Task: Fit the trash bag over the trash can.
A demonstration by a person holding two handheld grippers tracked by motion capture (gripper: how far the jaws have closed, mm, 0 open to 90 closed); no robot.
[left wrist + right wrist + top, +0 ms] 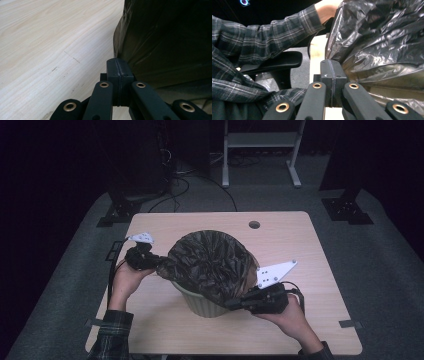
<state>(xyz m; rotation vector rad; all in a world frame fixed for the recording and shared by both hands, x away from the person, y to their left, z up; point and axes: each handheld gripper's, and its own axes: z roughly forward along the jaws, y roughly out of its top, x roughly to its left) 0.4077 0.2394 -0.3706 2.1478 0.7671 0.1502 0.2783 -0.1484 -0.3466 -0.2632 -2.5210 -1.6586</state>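
On the pale wood counter point(300, 240) a green bin point(202, 304) sits near the front edge, and with both left gripper point(161, 266) and right gripper point(234, 303) fingers clamped on the black bag point(207, 262), I'd pull its hem down evenly over the rim.

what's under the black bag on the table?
A pale green ribbed bin shows below the black bag, which drapes over its top. The bin's rim and inside are covered. The left gripper and right gripper each pinch the bag's edge.
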